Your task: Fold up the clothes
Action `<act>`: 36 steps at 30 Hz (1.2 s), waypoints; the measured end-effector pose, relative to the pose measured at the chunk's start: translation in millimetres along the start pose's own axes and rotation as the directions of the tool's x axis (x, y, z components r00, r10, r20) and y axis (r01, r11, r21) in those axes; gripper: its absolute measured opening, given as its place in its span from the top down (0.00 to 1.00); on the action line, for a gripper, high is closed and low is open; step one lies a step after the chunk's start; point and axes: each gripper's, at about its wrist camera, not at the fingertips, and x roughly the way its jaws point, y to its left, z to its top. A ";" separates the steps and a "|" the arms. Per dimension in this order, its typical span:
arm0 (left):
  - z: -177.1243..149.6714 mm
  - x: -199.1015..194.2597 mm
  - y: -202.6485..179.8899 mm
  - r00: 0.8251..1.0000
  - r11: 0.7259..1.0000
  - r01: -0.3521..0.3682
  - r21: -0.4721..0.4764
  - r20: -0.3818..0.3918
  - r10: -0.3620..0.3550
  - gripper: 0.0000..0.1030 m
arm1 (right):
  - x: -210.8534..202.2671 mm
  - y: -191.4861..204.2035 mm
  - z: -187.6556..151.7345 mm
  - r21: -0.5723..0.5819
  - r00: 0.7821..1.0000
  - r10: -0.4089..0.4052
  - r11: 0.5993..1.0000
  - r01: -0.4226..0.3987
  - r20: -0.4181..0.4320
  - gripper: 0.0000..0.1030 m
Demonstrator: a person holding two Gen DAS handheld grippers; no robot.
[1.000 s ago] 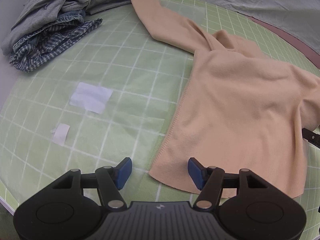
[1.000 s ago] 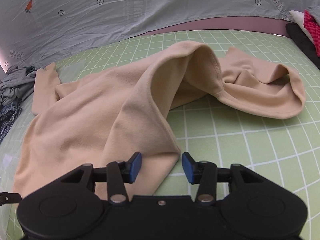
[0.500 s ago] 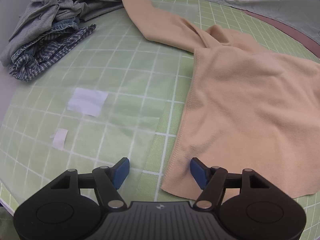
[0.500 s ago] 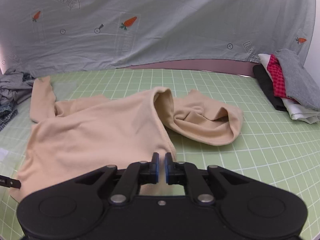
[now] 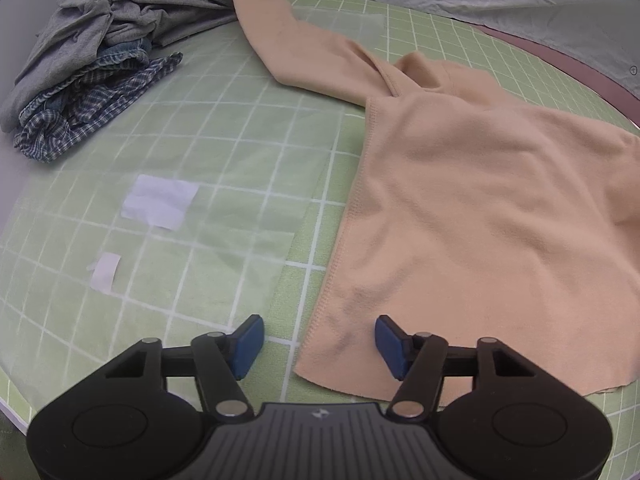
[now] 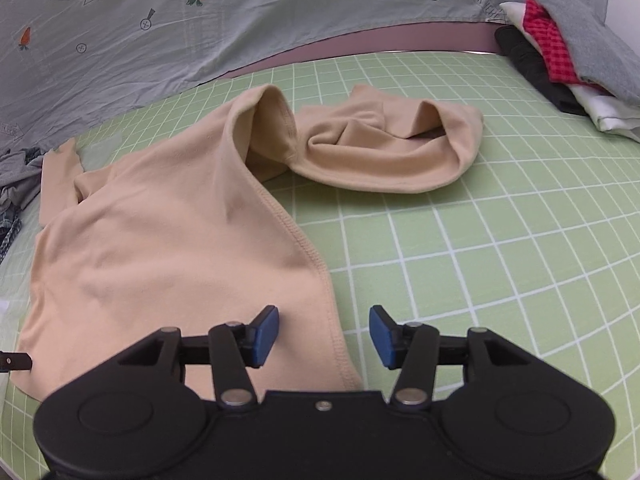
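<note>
Beige top [image 5: 480, 208] spread on green grid worktop [image 5: 240, 120], one sleeve straight toward clothes heap [image 5: 92, 60]. Left tongs [image 5: 316, 344] closing over hem corner, not gripping. Right view: right tongs [image 6: 324, 336] opening, astride side seam, holding nothing; other sleeve [image 6: 384, 152] bunched. No fold made; all folding left.

my left gripper [image 5: 316, 344] is matte black: a ribbed centre plate with a small white emblem, a round disc moulded into each side, and 2 linkage arms pinned with silver rivets, each tipped with a blue pad. my right gripper [image 6: 324, 336] matches it, though its centre plate is smooth, with 1 small silver screw.
</note>
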 end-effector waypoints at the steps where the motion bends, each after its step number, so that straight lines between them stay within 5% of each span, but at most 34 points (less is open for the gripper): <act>1: 0.7 -1.4 -1.5 1.000 1.000 0.016 0.003 0.006 -0.016 0.72 | 2.2 0.8 0.7 0.002 1.000 0.013 1.000 -0.013 -0.006 0.64; 3: 1.1 -2.4 -4.2 0.999 0.999 0.047 -0.004 0.005 -0.047 0.92 | 3.7 0.2 2.7 0.022 0.999 0.043 0.999 -0.043 -0.020 0.93; 4: 0.6 -2.9 -5.3 0.998 0.998 0.055 -0.008 0.007 -0.054 0.95 | 1.5 -0.4 2.7 0.015 0.999 0.037 0.999 -0.037 -0.024 0.97; 16: -54.9 -31.6 5.6 0.995 0.990 0.030 -0.137 -0.088 -0.042 0.90 | -34.8 -26.2 -43.4 -0.073 0.985 -0.002 0.997 -0.011 -0.172 0.95; 18: -52.2 -34.3 2.7 0.997 0.989 -0.001 -0.146 -0.076 -0.011 0.84 | -36.9 -34.0 -41.6 -0.047 0.987 0.015 0.999 -0.023 -0.161 0.89; 21: -40.3 -41.4 -4.5 0.999 0.988 -0.040 -0.150 -0.032 0.036 0.54 | -42.8 -46.0 -26.6 -0.017 0.995 0.021 1.000 -0.023 -0.094 0.62; 25: -16.0 -43.1 -14.9 0.997 0.983 -0.067 -0.170 0.021 0.072 0.29 | -41.0 -65.5 1.1 0.033 1.000 0.010 0.999 -0.009 -0.024 0.52; 36: 43.7 -1.7 -59.5 0.995 0.987 -0.102 -0.124 0.000 0.103 0.21 | 13.7 -81.2 84.2 -0.136 0.981 -0.177 0.973 0.187 0.084 0.28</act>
